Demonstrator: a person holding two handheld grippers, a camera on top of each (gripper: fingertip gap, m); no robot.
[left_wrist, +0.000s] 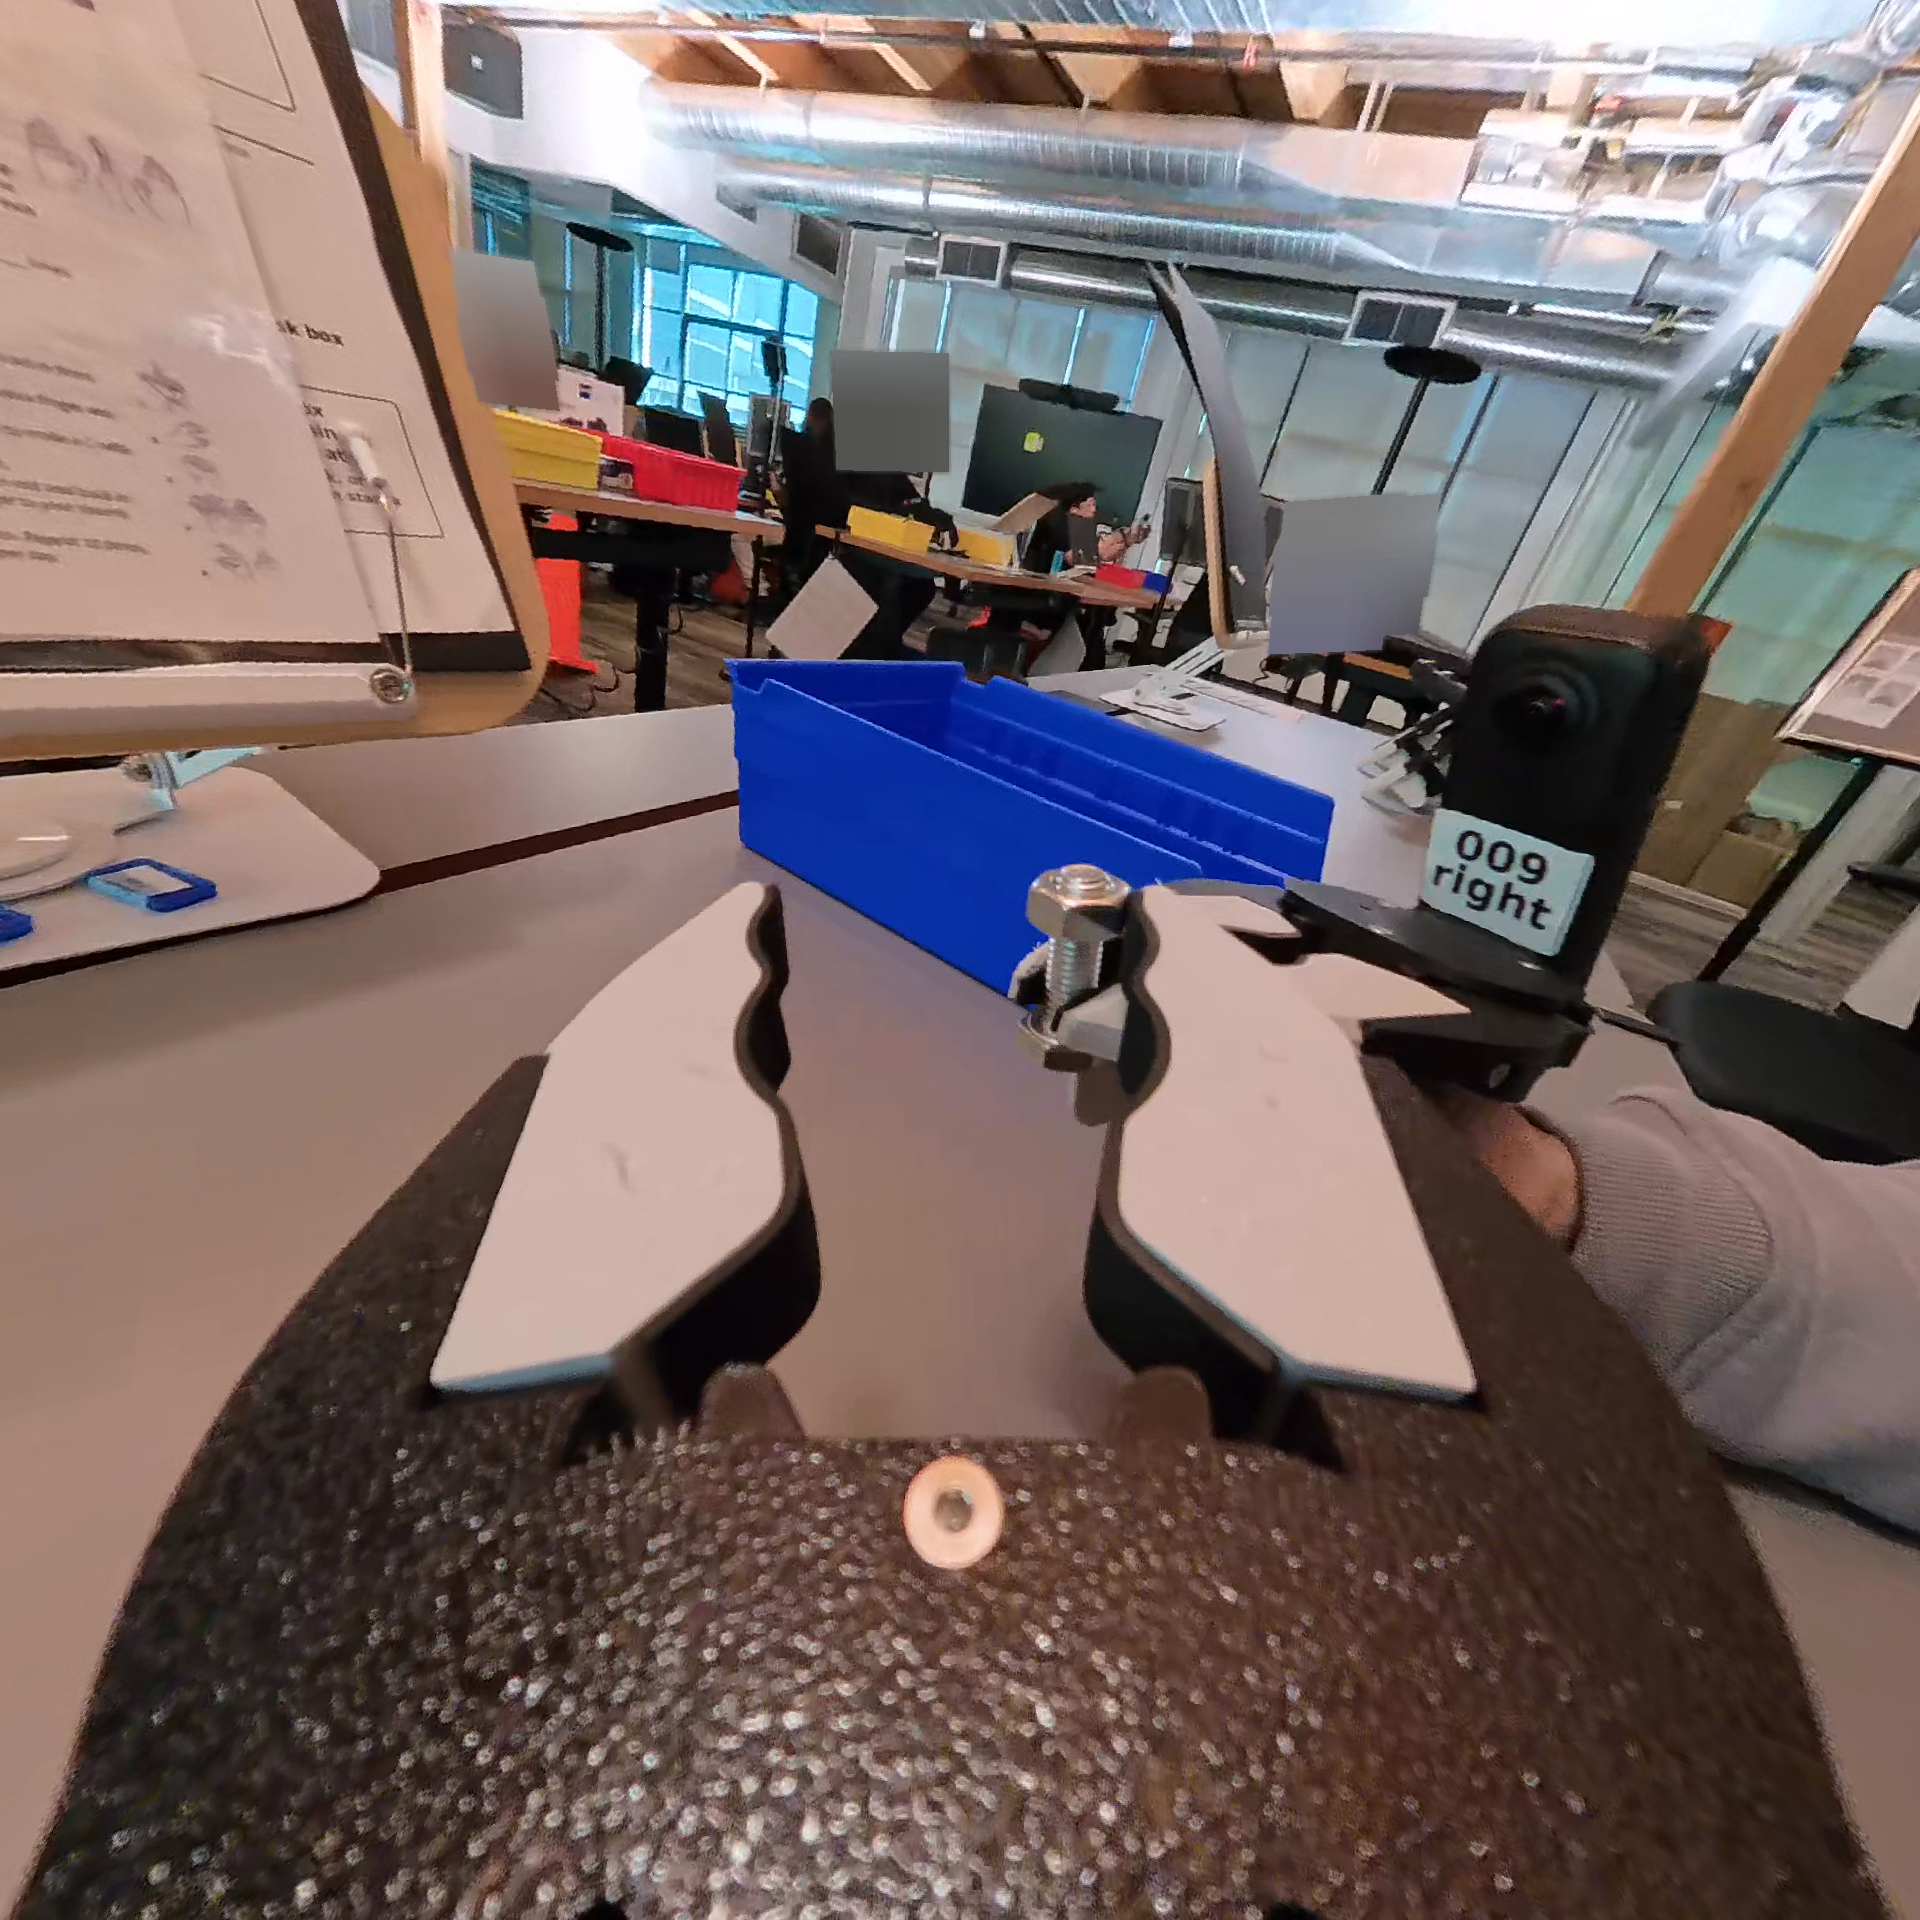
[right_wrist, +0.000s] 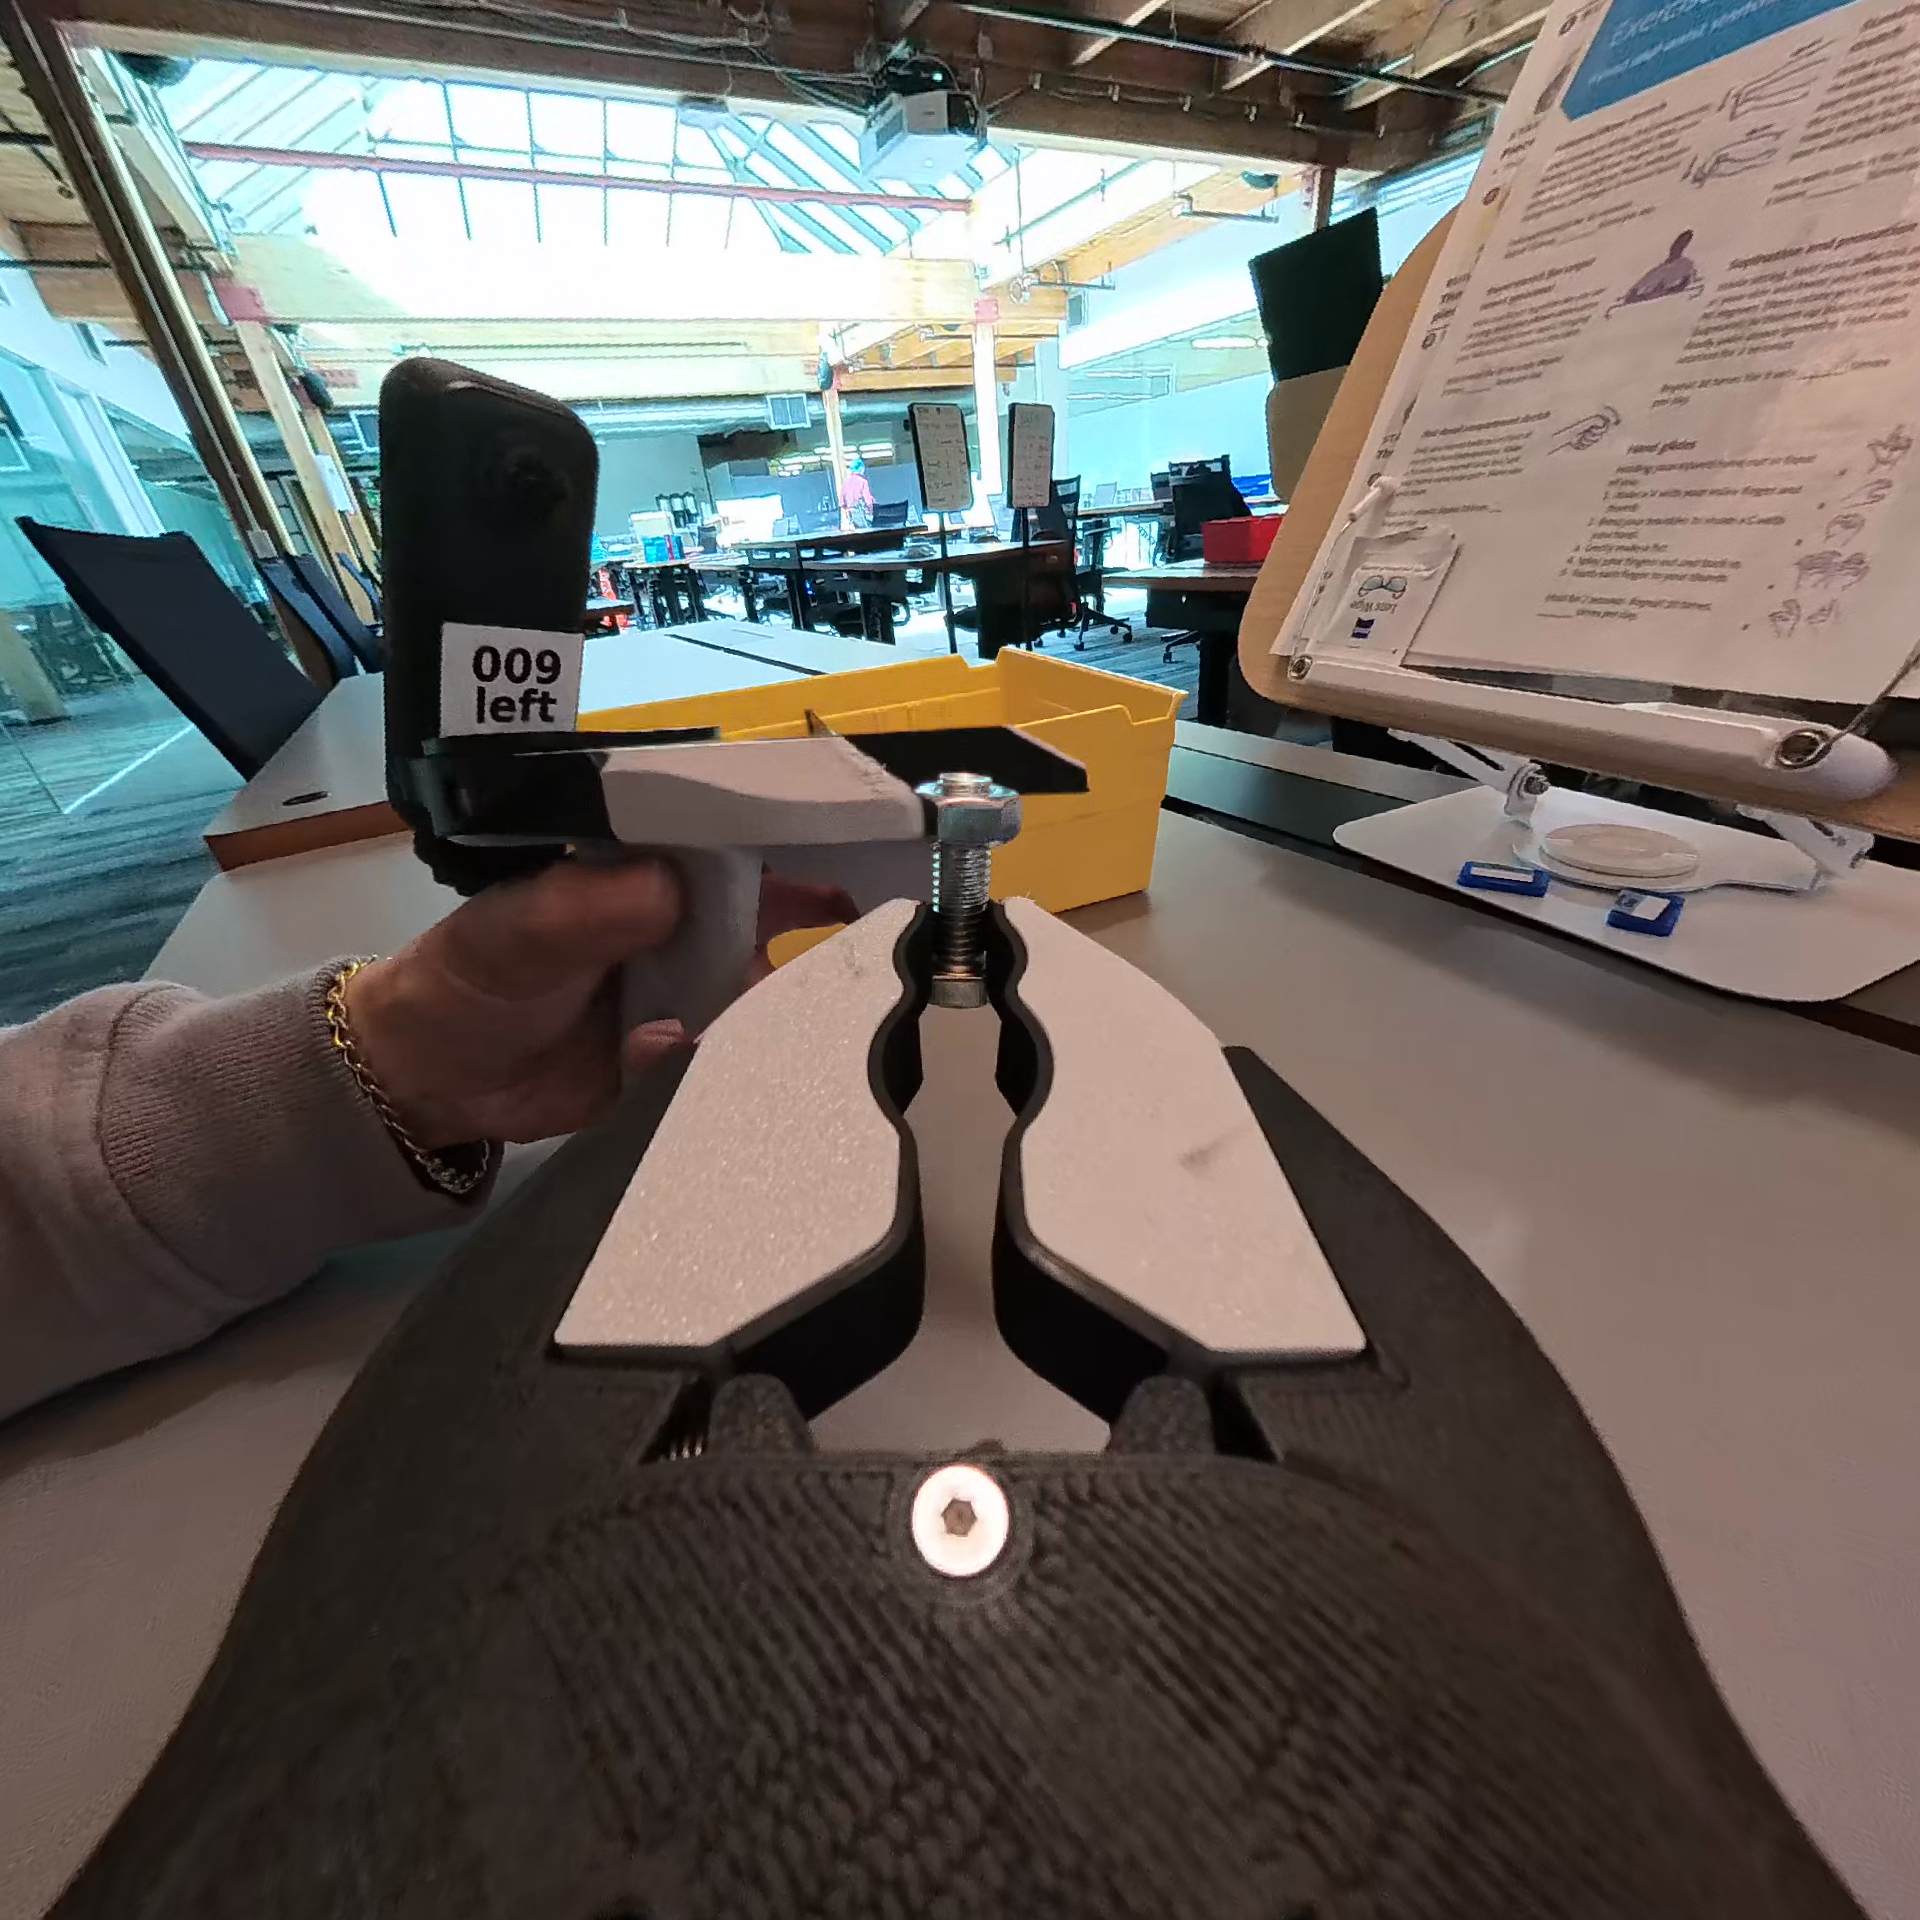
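My right gripper (right_wrist: 958, 920) is shut on a silver bolt (right_wrist: 961, 883) and holds it upright above the grey table (right_wrist: 1455, 1143), head down. A silver nut (right_wrist: 966, 810) sits on the bolt's top end. My left gripper (left_wrist: 956, 914) is open wide, level with the nut (left_wrist: 1081, 902). The nut lies against the inner edge of its right finger (left_wrist: 1226, 1039), while its left finger (left_wrist: 665, 1091) stands well apart. In the left wrist view the right gripper (left_wrist: 1070, 997) comes in from the right with the bolt (left_wrist: 1070, 966). In the right wrist view the left gripper (right_wrist: 987, 790) comes in from the left.
A blue bin (left_wrist: 935, 790) stands on the table behind the bolt. A yellow bin (right_wrist: 1091, 748) stands on the other side. A document stand with printed sheets (right_wrist: 1662, 416) sits on a white base with small blue tags (right_wrist: 1501, 878). A person's hands and grey sleeves (right_wrist: 156, 1143) hold the grippers.
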